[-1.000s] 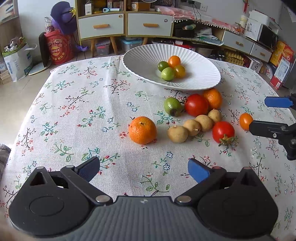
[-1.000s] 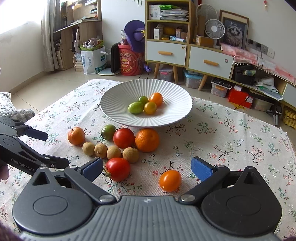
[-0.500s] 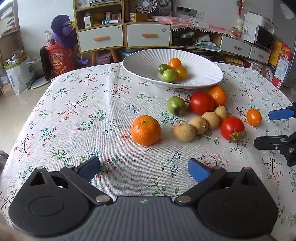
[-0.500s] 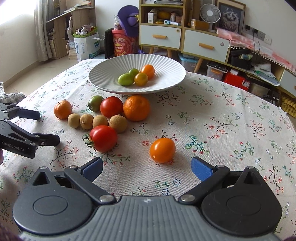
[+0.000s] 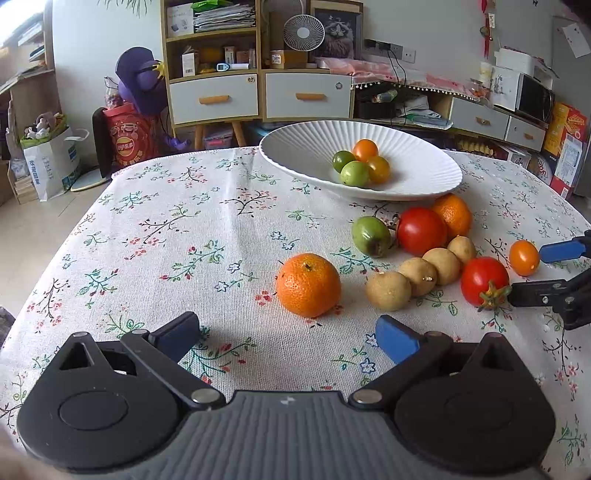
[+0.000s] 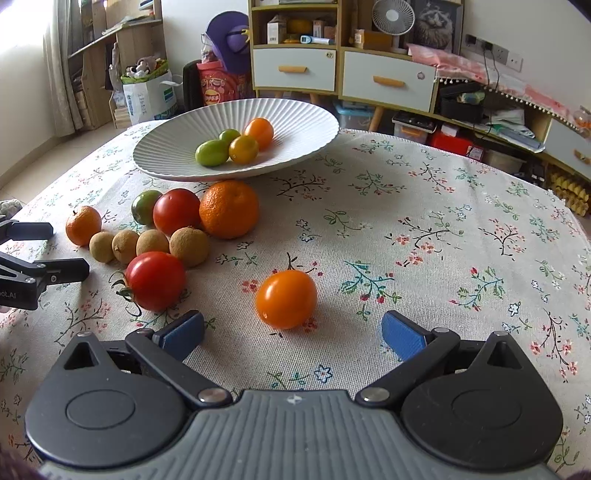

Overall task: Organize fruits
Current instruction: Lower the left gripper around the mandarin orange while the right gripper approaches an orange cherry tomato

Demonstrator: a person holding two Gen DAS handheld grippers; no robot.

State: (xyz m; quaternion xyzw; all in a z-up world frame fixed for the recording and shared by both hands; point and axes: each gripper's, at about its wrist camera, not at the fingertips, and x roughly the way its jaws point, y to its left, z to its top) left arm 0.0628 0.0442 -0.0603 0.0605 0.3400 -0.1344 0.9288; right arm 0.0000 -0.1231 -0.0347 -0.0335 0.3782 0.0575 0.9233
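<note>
Closer now, both open claws point(image 5: 288, 334) point(image 6: 291, 334); plate point(image 6: 295, 118) holds four small fruits point(image 6: 243, 149).

In the left wrist view the right claw point(image 5: 532, 271) is cut off by the right edge, so only its two fingertips and part of a black link are seen. The large orange point(image 5: 452, 214) is half hidden behind the red tomato point(image 5: 421, 230). The near part of the surface point(image 5: 184, 221) is covered by the left claw point(image 5: 288, 334) body. In the right wrist view the left claw point(image 6: 68, 251) is cut by the left edge, and its printed lettering is only partly shown (too little to be read). The dark green fruit point(image 6: 229, 136) in the white plate point(image 6: 166, 147) is mostly hidden behind its neighbours. Labels on the shelf boxes point(image 6: 275, 27) cannot be read.
</note>
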